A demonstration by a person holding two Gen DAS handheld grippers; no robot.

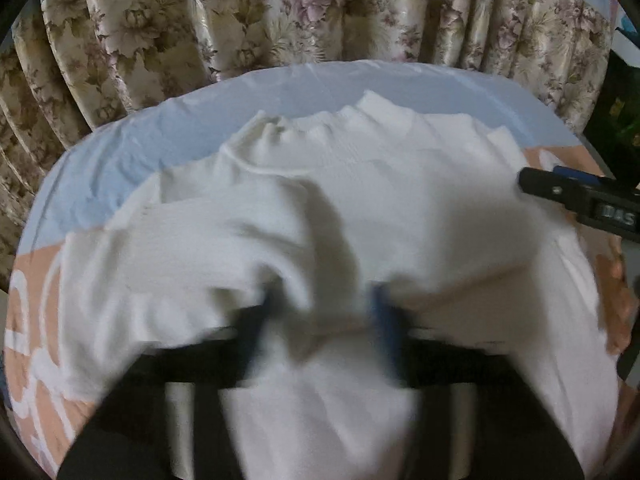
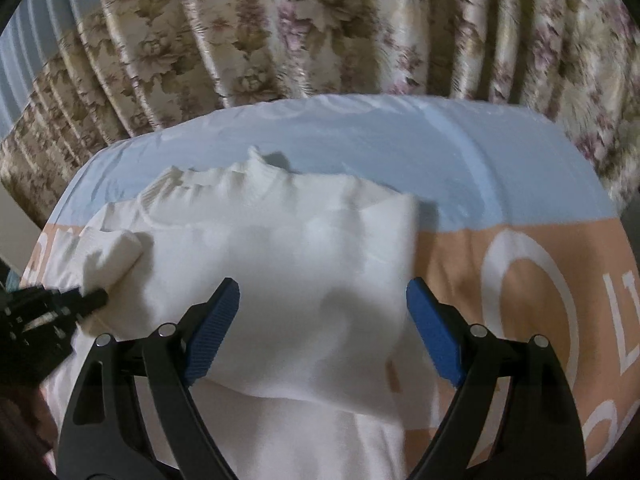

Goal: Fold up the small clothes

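Sleeve fold in progress on white knit sweater (image 2: 280,248)
Left gripper (image 1: 320,308) pinches sleeve cloth; right gripper (image 2: 322,312) spread wide; next, lay sleeve toward 12 o'clock

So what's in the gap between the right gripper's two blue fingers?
Only the white sweater, lying on the bed cover. The right gripper stands wide open over it, as the right wrist view shows.

Garment (image 2: 280,248) lies on bedsheet (image 2: 500,248), between and ahead of right gripper (image 2: 322,312) fingers. Left gripper (image 2: 94,298) at its left edge. Curtain (image 2: 320,28) behind bed.
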